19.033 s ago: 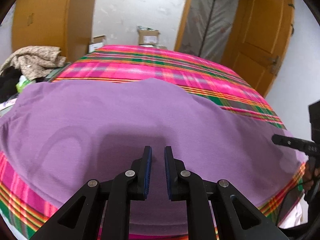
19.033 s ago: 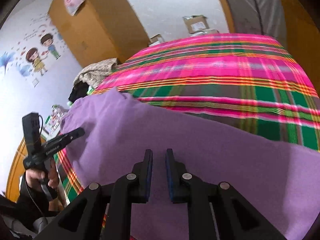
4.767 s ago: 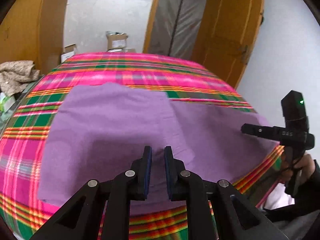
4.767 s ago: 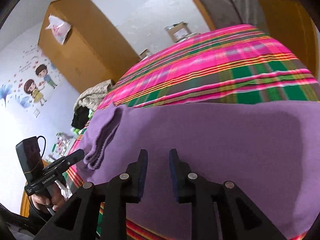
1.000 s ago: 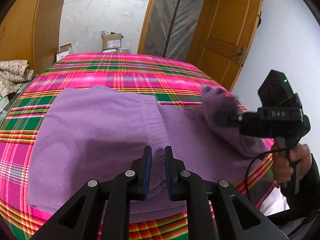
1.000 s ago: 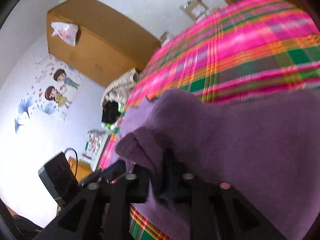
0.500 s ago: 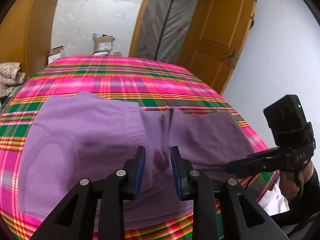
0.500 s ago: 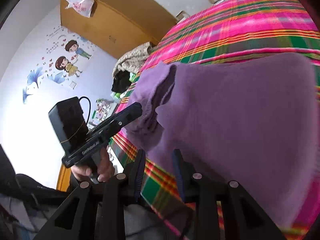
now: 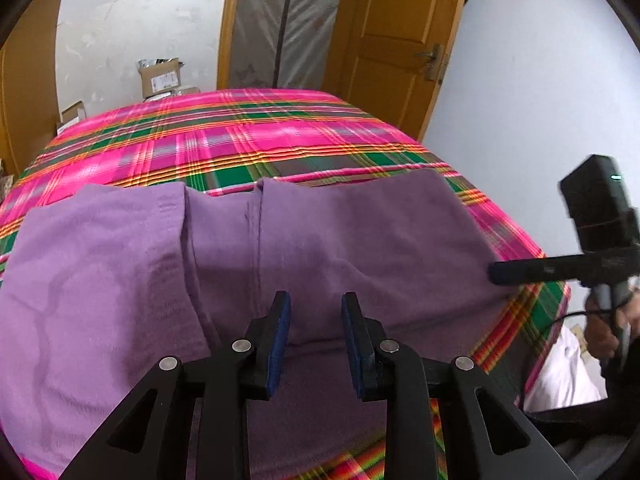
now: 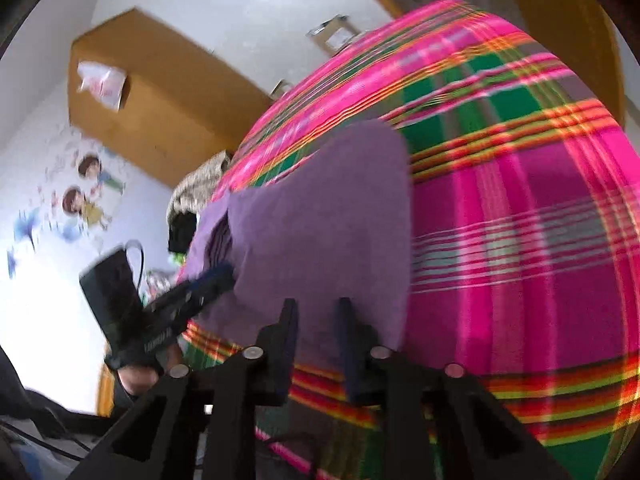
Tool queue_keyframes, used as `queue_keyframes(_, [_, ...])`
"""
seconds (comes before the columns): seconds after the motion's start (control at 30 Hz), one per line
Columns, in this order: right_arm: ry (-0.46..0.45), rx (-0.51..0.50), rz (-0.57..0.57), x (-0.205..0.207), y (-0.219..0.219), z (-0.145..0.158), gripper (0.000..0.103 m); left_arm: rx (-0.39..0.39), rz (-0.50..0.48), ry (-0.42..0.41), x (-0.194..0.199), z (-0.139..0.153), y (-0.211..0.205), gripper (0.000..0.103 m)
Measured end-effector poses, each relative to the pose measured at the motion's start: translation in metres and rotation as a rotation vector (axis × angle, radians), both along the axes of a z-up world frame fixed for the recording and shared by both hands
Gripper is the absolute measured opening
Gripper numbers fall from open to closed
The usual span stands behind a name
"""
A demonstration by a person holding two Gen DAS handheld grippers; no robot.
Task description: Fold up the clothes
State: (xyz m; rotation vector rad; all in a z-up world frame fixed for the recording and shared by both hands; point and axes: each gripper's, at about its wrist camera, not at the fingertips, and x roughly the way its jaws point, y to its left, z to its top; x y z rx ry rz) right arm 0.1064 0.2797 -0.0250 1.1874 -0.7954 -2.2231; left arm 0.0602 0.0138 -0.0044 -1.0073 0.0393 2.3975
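Left wrist view: the left gripper (image 9: 316, 336) sits at the lower centre of the frame with its jaws spread and nothing between the pads; the purple garment (image 9: 200, 272) lies beneath and beyond it. The garment occupies the lower and middle part of the frame, spread on the plaid bed cover (image 9: 240, 140). Both side portions are laid inward over the middle, and their edges run nearly parallel just above the gripper, with a narrow strip of the lower layer showing between them. The right gripper (image 9: 496, 273) enters from the right edge of the frame, held by a hand (image 9: 608, 332), with its tip at the right-hand border of the garment; its jaw setting cannot be read in this view. A wooden door (image 9: 400, 40) and cardboard boxes (image 9: 160, 76) stand behind the bed. Right wrist view: the frame is motion-blurred. The right gripper (image 10: 318, 320) is at the lower centre, jaws closing, with no fabric pinched between them; the garment edge lies just past the tips. The garment (image 10: 320, 220) appears as a narrow band running toward the upper left, and the left gripper (image 10: 216, 278) rests at its left side. Task status, as a judgement: the lengthwise side folds appear complete; the crosswise fold or folds that reduce the garment to a compact stack remain to be done.
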Motion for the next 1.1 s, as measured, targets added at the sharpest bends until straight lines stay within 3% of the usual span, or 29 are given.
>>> queue_keyframes(0.13, [0.054, 0.012, -0.052, 0.000, 0.012, 0.011, 0.021, 0.029, -0.011, -0.023, 0.009, -0.001, -0.004, 0.027])
queue_keyframes(0.2, [0.087, 0.021, -0.079, -0.003, 0.015, 0.017, 0.030, 0.049, 0.006, -0.005, 0.008, 0.004, -0.009, 0.027])
queue_keyframes(0.37, [0.165, 0.001, -0.112, -0.025, 0.015, 0.029, 0.030, 0.077, 0.033, 0.034, 0.000, 0.016, -0.012, 0.027])
queue_keyframes(0.57, [0.047, -0.043, -0.151, -0.066, 0.013, 0.003, 0.027, 0.037, 0.027, -0.014, -0.008, 0.000, -0.005, 0.027])
queue_keyframes(0.63, [0.029, -0.079, -0.188, -0.076, 0.026, -0.007, 0.017, 0.039, 0.019, -0.012, -0.005, -0.002, -0.006, 0.027])
queue_keyframes(0.67, [0.016, -0.086, -0.202, -0.080, 0.030, -0.011, 0.005, 0.038, 0.016, -0.010, -0.005, -0.002, -0.006, 0.027])
queue_keyframes(0.7, [0.003, -0.100, -0.209, -0.083, 0.034, -0.015, 0.000, 0.036, 0.013, -0.007, -0.004, -0.003, -0.006, 0.027])
queue_keyframes(0.8, [-0.008, -0.120, -0.220, -0.087, 0.037, -0.020, 0.000, 0.035, 0.010, -0.005, -0.005, -0.004, -0.006, 0.027])
queue_keyframes(0.9, [0.044, -0.150, -0.212, -0.082, 0.035, -0.011, 0.008, 0.044, 0.011, -0.008, -0.006, -0.003, -0.006, 0.027])
queue_keyframes(1.0, [0.077, -0.157, -0.204, -0.080, 0.033, -0.005, 0.010, 0.056, 0.009, -0.009, -0.005, -0.002, -0.009, 0.027])
queue_keyframes(1.1, [0.030, -0.139, -0.218, -0.088, 0.033, -0.014, 0.009, 0.054, 0.006, -0.015, -0.006, -0.004, -0.008, 0.027])
